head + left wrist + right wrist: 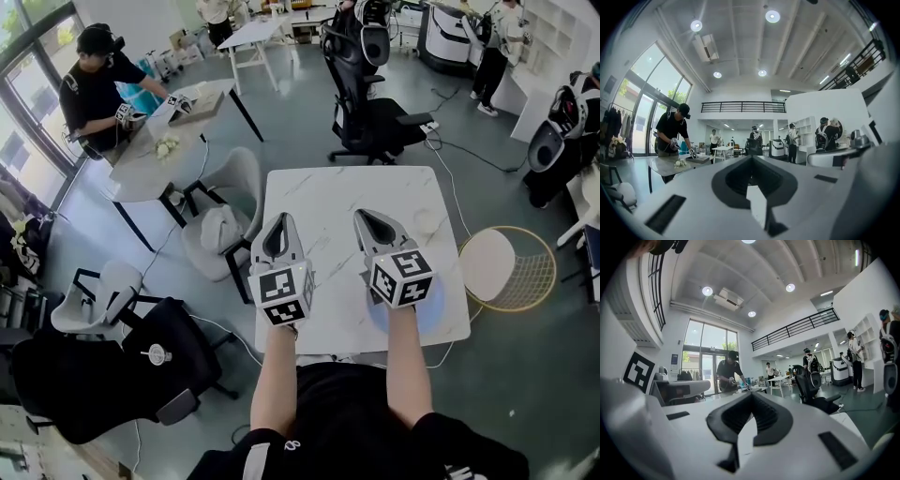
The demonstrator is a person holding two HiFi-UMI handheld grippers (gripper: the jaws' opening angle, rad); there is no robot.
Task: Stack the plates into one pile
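Observation:
A white marble table point(323, 202) lies below me in the head view. A pale blue plate point(433, 307) shows at its front right, mostly hidden under my right gripper's marker cube and forearm; I cannot tell how many plates lie there. My left gripper point(279, 219) hovers over the table's front left, jaws shut and empty. My right gripper point(362, 216) is beside it, also shut with nothing held. Both point toward the far edge. In the left gripper view, the left gripper point(752, 157) has closed jaws and faces out over the room. The right gripper point(750, 394) does too.
A black office chair point(370, 84) stands beyond the table. A grey chair point(230, 211) is at its left side and a round wire-rimmed stool point(506, 267) at its right. Another black chair point(103, 375) sits near left. A person point(98, 80) works at a far table.

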